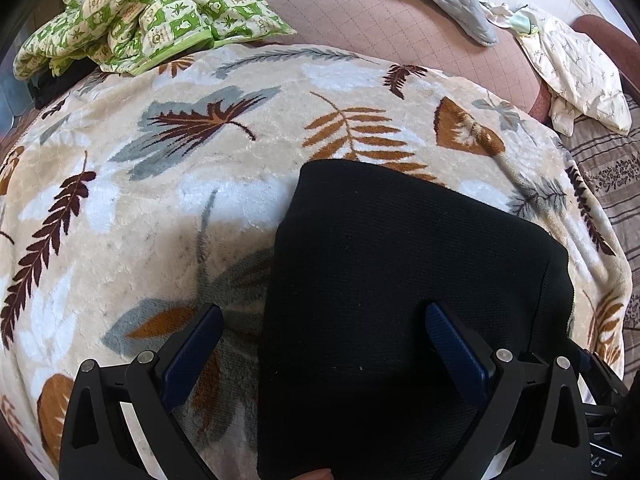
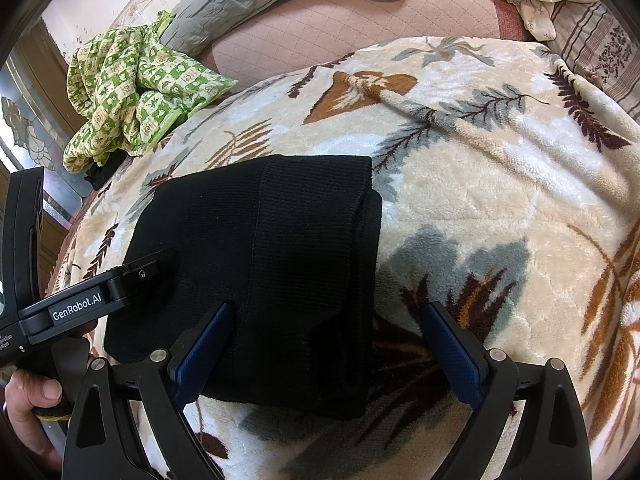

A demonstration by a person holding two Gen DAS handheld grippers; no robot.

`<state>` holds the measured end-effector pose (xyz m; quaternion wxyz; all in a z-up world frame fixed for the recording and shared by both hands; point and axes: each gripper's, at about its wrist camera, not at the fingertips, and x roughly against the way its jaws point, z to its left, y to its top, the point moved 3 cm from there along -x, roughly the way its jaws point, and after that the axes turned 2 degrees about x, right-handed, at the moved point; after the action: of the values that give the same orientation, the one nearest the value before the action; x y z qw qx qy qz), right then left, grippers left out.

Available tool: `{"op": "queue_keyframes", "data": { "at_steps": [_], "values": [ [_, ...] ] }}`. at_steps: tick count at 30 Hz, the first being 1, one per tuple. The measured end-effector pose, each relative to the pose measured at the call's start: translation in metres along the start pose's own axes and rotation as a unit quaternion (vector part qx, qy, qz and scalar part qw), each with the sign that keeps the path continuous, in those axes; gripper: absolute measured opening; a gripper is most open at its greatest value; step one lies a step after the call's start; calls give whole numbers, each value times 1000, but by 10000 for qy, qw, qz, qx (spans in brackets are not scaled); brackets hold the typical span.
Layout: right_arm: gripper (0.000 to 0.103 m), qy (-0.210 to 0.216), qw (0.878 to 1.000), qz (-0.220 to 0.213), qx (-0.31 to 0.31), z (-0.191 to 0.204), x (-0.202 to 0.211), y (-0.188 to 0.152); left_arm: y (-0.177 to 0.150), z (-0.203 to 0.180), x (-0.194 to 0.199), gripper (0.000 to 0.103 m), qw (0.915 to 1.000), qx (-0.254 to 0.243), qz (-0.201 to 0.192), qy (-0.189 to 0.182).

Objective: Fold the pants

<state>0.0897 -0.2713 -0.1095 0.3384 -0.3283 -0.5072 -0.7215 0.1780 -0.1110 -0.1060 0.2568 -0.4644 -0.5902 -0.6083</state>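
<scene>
Black ribbed knit, the pants point(image 2: 280, 272) lie folded into a compact rectangle on a leaf-patterned fleece blanket point(image 2: 480, 200) spread over the bed, with one layer lapped over another along the right side. The fabric looks soft, limp and fairly thick, so it should drape and sag when lifted rather than hold its shape; the knit probably grips the blue pads point(image 2: 452, 352) well. A sensible hold would be at a near corner or along the doubled right edge, pinching all layers together so none slides out.

Both tools are spread wide and hold nothing: the left hand-held gripper point(image 1: 324, 344) hangs over the near left part of the pants, and the right hand-held gripper point(image 2: 326, 344) straddles their near right edge.

How many layers the bundle has cannot be told, since black hides the seams. The near edge is cut off in the left wrist view. A green checked cloth point(image 2: 132, 100) lies well apart, far left.
</scene>
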Motion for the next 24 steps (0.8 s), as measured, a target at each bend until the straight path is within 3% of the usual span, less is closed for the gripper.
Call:
{"op": "queue_keyframes", "data": {
  "at_steps": [7, 14, 16, 20, 24],
  "values": [
    [96, -242, 9996, -132, 84, -7, 8, 2, 1, 0, -1, 103, 10000, 9, -6, -24],
    [96, -541, 9967, -598, 30, -14, 55, -7, 4, 0, 10, 102, 9999, -48, -135, -7],
    [96, -555, 9963, -659, 72, -13, 69, -14, 7, -1, 21, 102, 9997, -253, -72, -23],
    [96, -660, 9946, -758, 250, -9, 83, -22, 10, 8, 60, 102, 9959, -766, 33, -489],
    [96, -884, 9928, -728, 352, -4, 81, -24, -9, 18, 87, 102, 9909, -1263, -100, -452]
  ]
}}
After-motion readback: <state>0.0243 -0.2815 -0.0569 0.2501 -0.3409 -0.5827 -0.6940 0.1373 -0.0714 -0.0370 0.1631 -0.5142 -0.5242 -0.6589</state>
